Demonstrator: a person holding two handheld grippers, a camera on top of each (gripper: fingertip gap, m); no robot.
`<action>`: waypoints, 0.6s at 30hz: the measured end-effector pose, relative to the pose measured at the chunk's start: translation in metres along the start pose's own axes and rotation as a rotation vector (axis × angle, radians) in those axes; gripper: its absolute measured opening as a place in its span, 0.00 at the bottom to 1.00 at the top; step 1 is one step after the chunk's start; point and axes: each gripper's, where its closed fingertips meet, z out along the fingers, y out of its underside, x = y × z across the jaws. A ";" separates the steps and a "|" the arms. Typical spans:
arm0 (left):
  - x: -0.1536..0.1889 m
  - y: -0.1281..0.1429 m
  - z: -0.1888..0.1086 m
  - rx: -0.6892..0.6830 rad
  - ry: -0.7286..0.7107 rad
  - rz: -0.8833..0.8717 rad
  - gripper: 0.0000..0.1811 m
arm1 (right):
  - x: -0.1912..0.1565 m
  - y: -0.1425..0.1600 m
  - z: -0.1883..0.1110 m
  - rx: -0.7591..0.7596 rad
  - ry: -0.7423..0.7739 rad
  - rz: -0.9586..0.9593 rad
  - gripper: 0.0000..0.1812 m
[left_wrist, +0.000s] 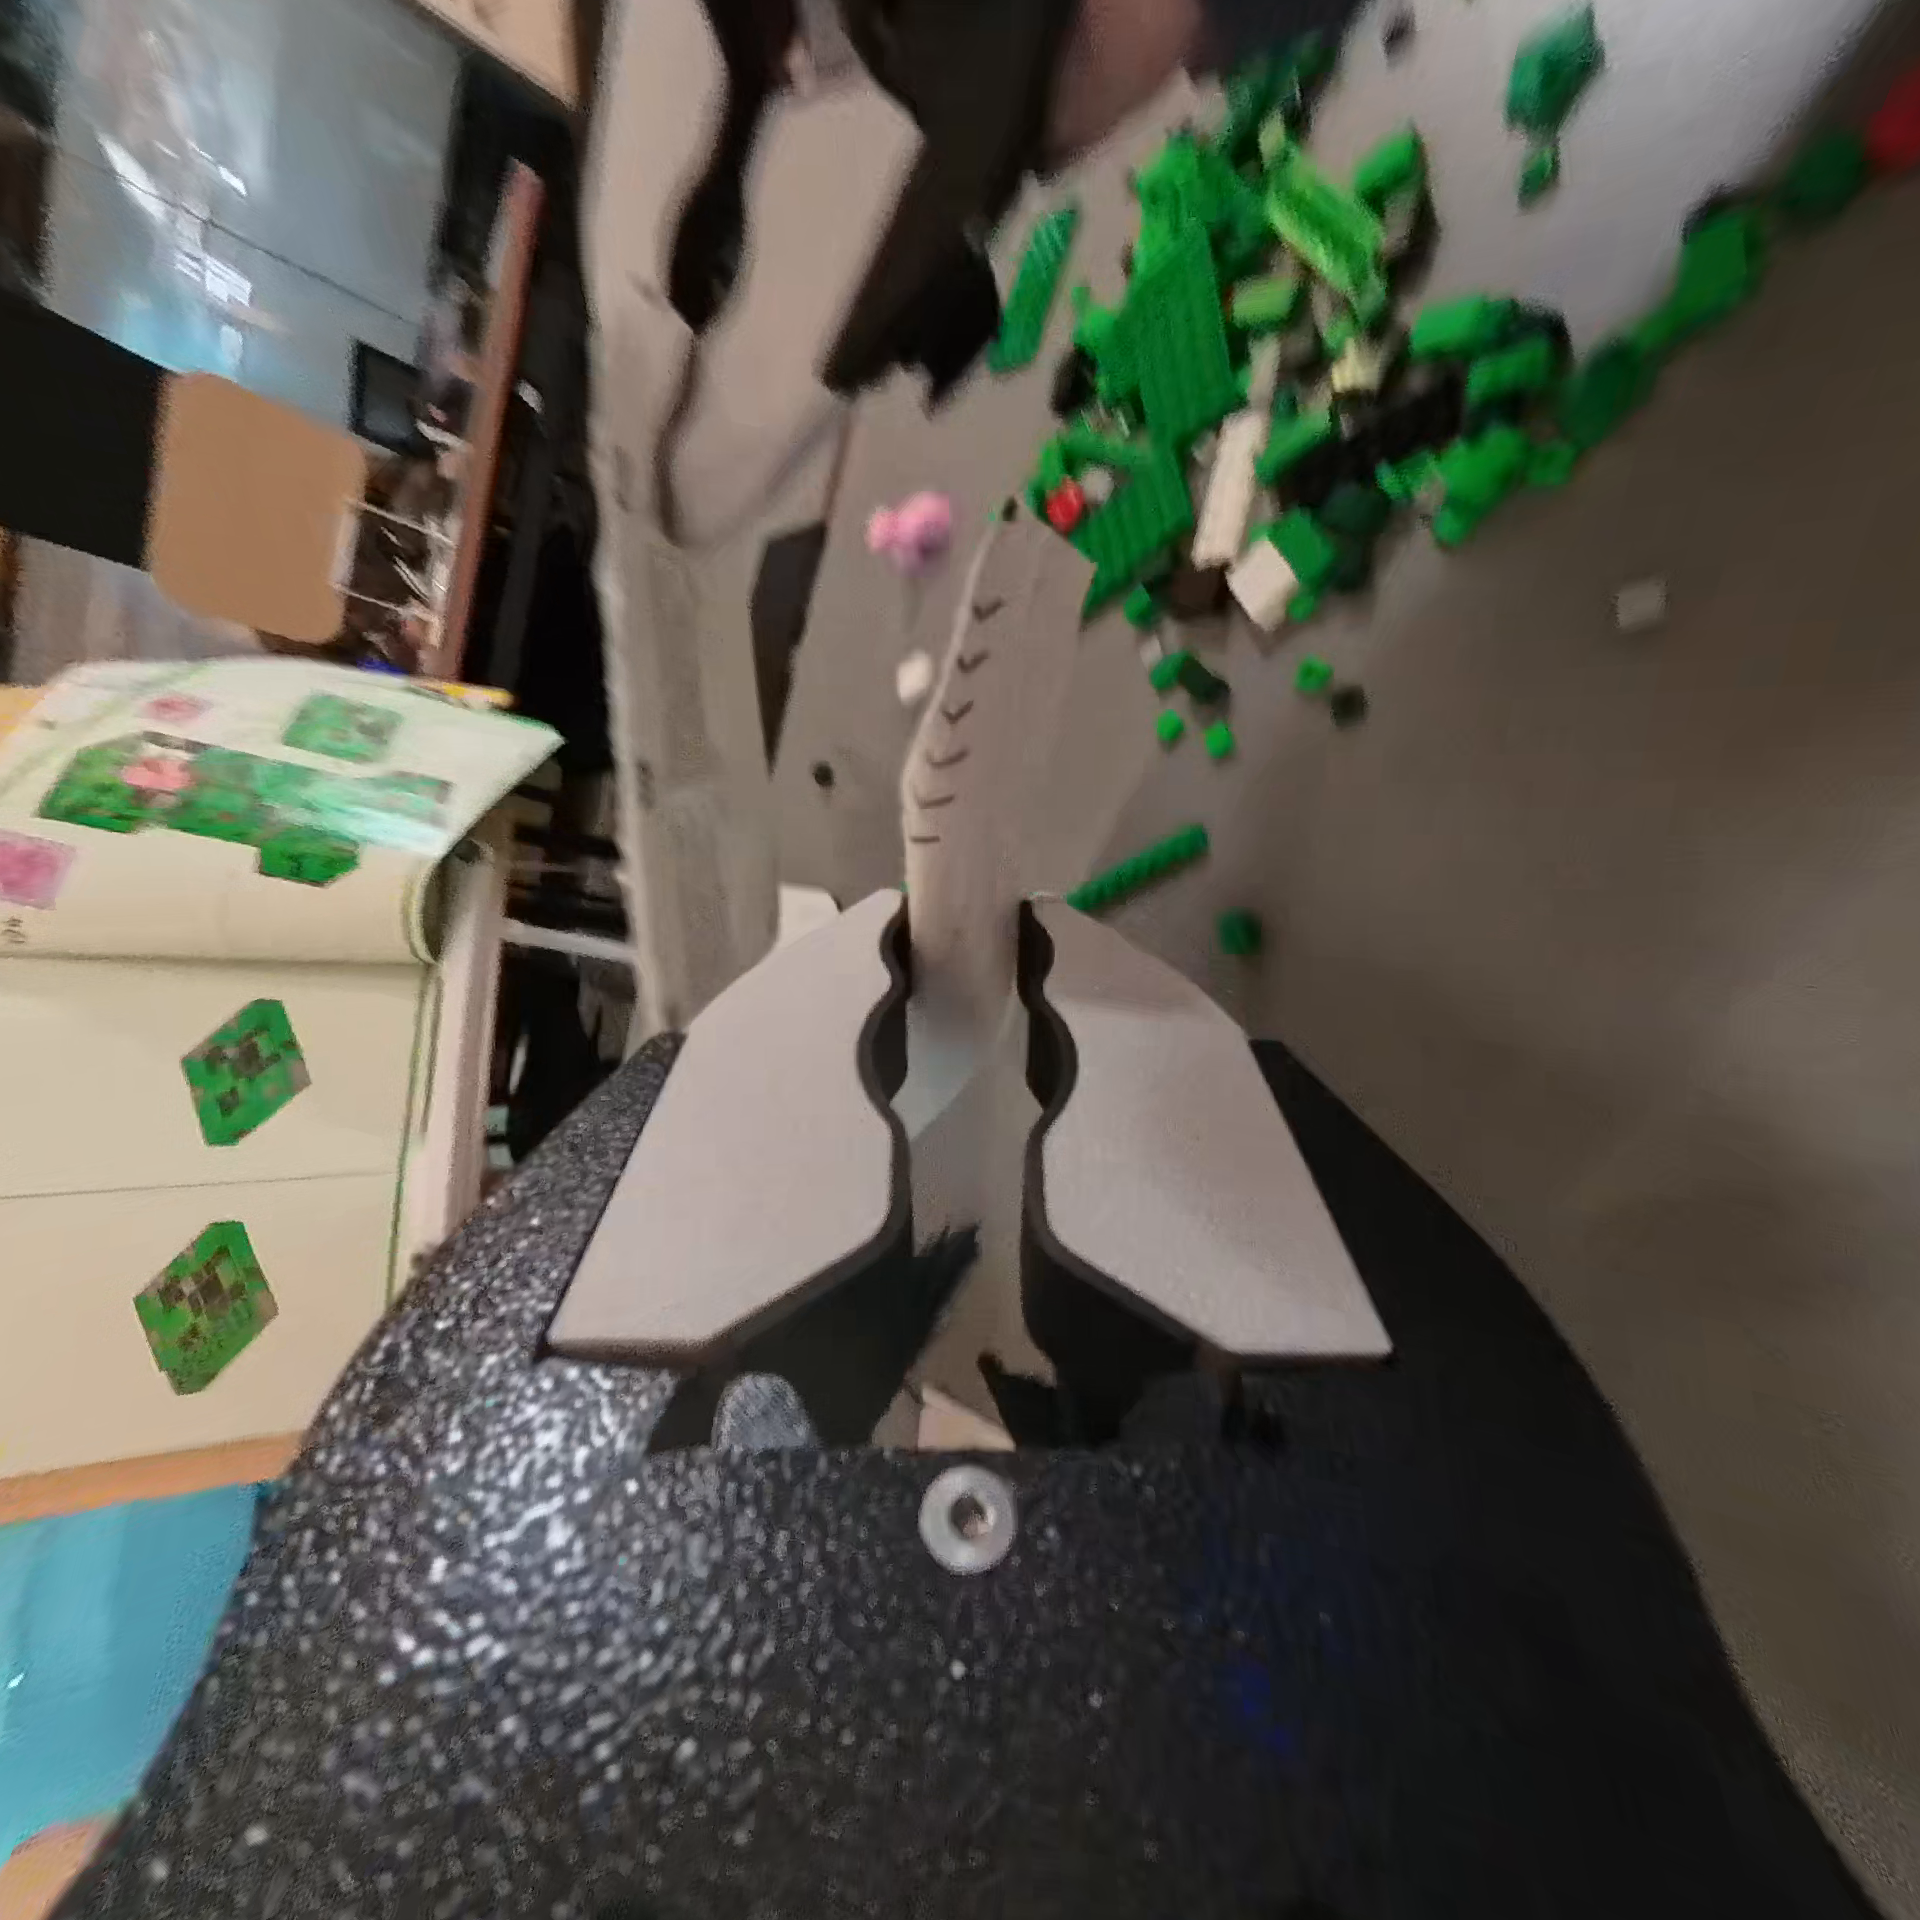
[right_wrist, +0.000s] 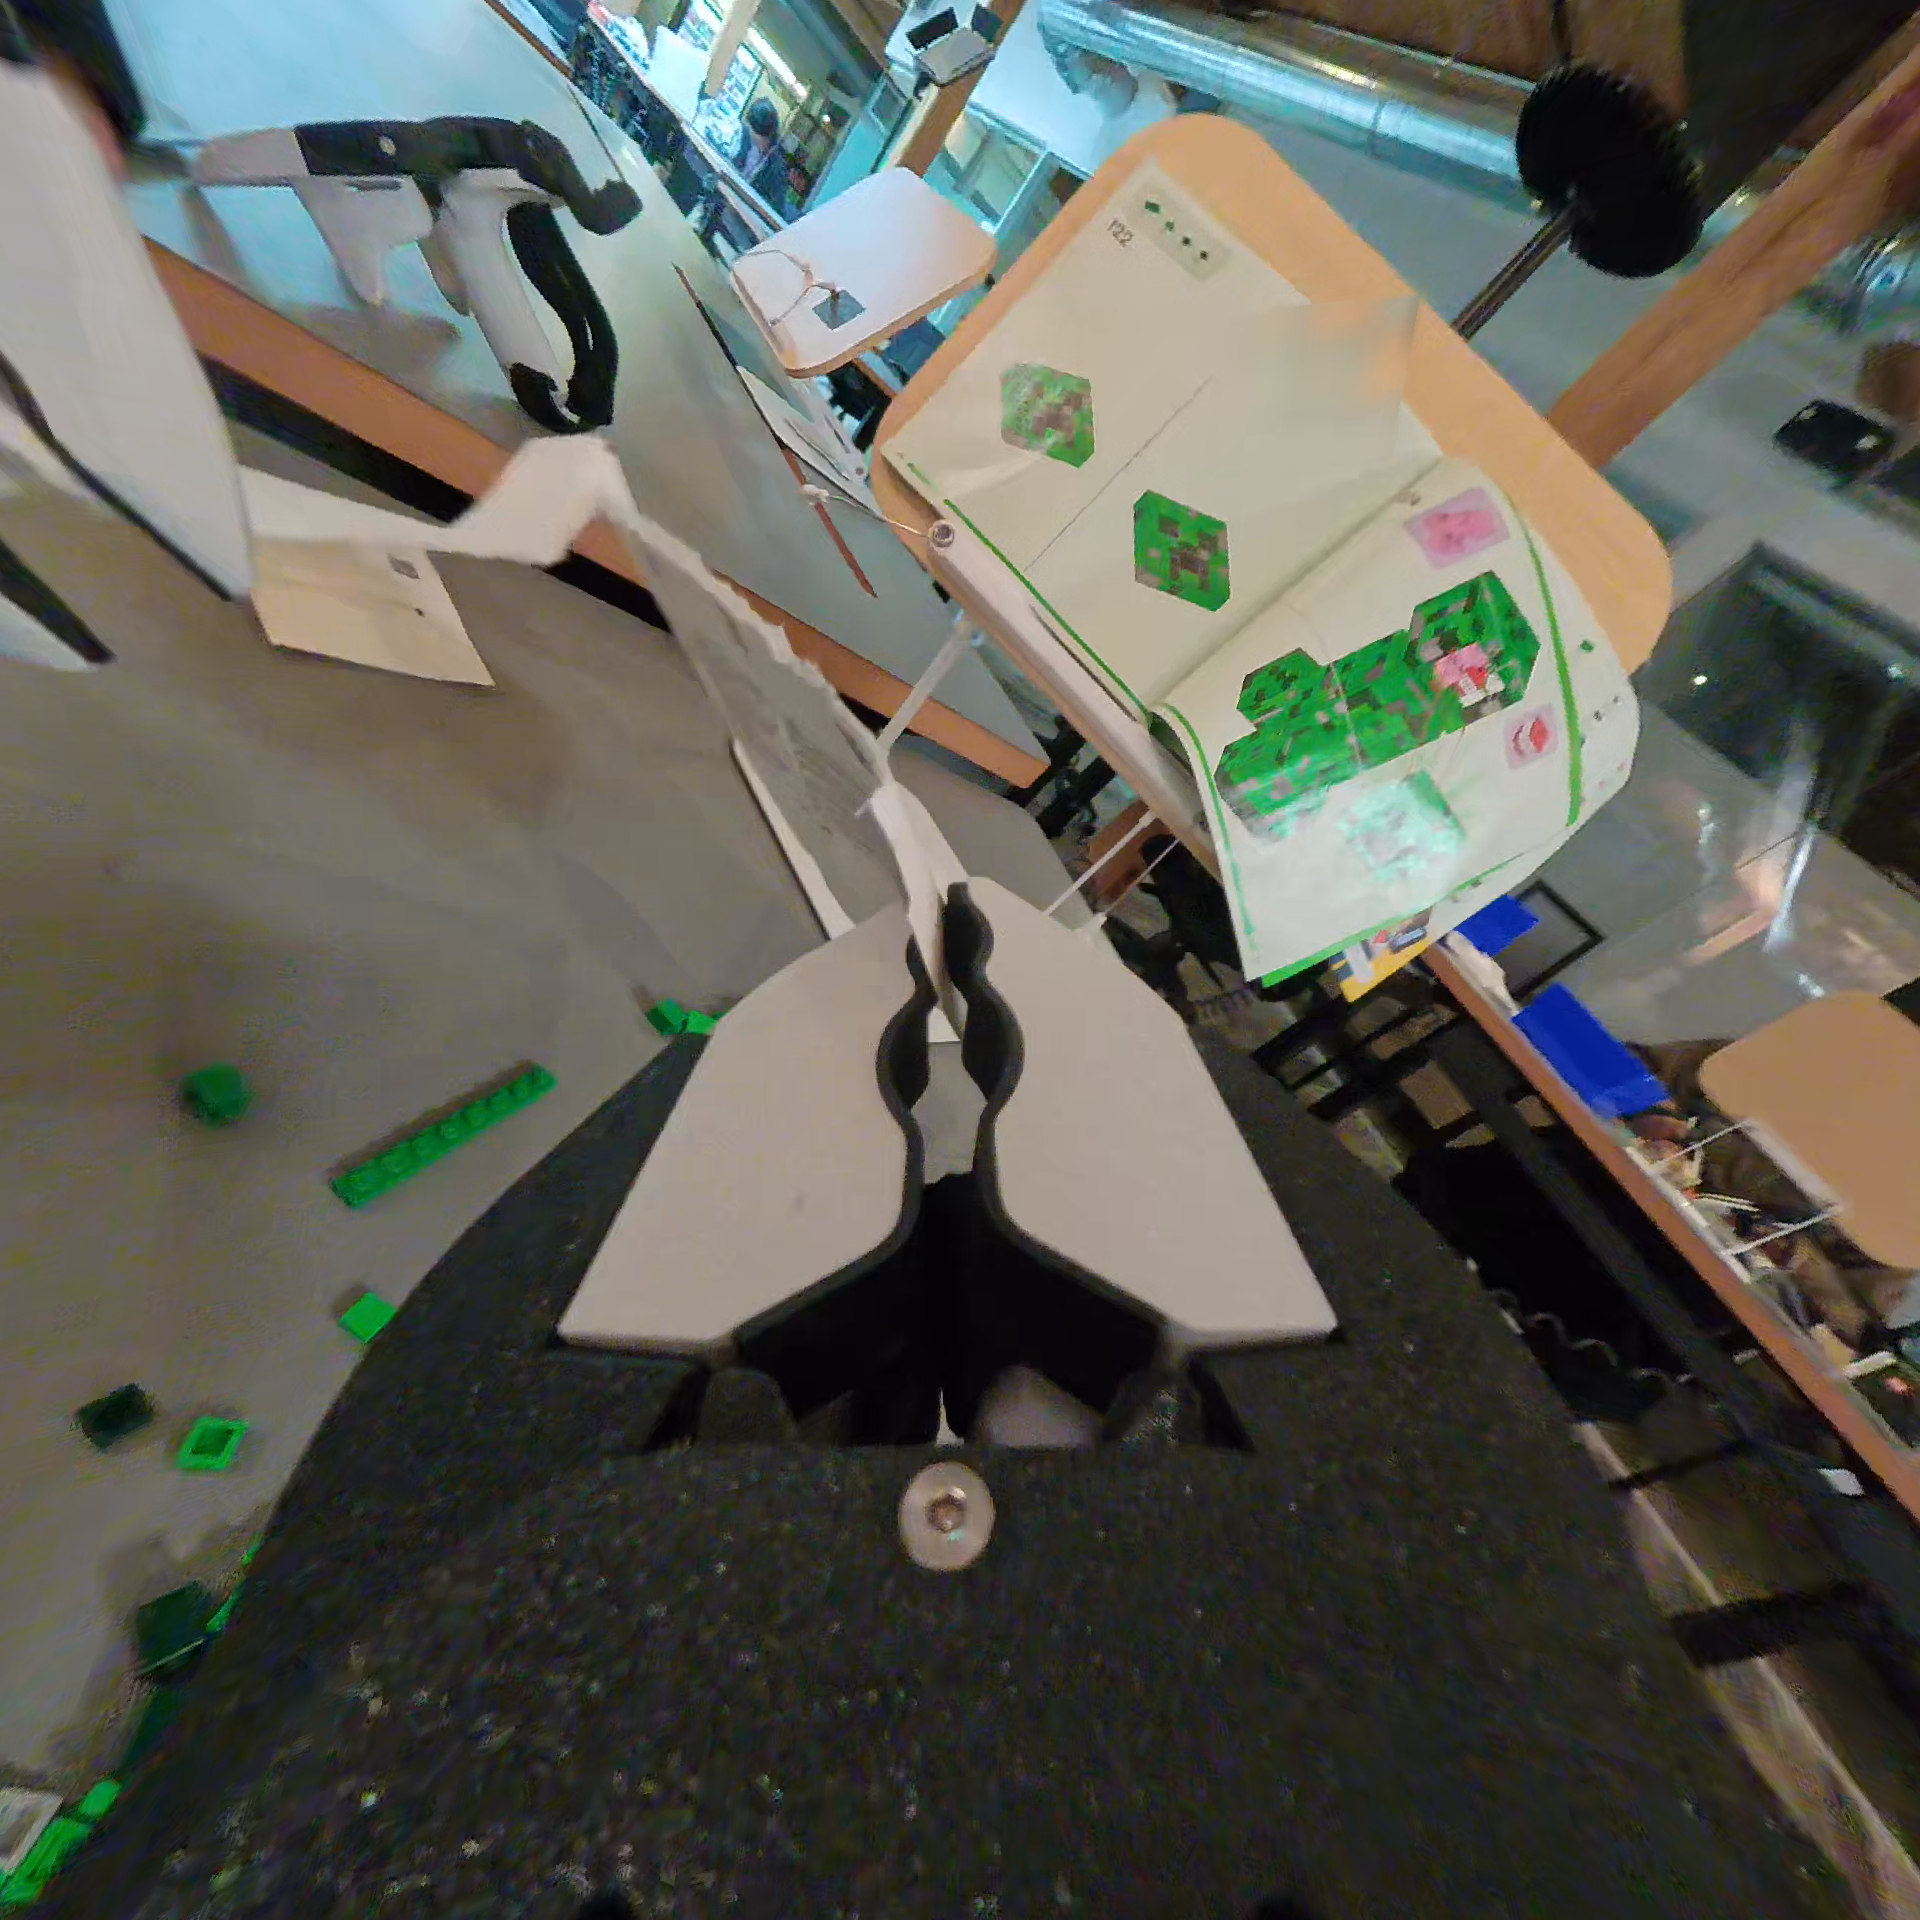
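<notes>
- Left wrist view: my left gripper (left_wrist: 961, 914) pinches a white paper strip (left_wrist: 961, 727), jaws nearly closed, beside a green brick pile (left_wrist: 1247, 364).
- My right gripper (right_wrist: 951, 914) clamps torn white paper (right_wrist: 769, 707), near the table (right_wrist: 312, 831) edge.

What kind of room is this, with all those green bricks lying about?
Probably an open workshop or lab with a toy-brick building station. Loose green bricks are scattered on a grey table, an open instruction booklet is propped on a stand, and long workbenches and ceiling ducts show behind.
</notes>
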 end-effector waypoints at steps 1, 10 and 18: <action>0.005 0.012 0.001 -0.060 0.027 0.024 0.10 | -0.001 0.002 0.000 -0.006 -0.014 0.011 0.00; 0.023 0.091 0.010 -0.390 0.097 -0.099 0.12 | -0.018 0.000 0.004 -0.001 -0.116 0.040 0.00; -0.013 0.091 -0.002 -0.299 -0.141 -0.096 0.00 | -0.004 0.006 0.000 -0.011 -0.100 0.104 0.00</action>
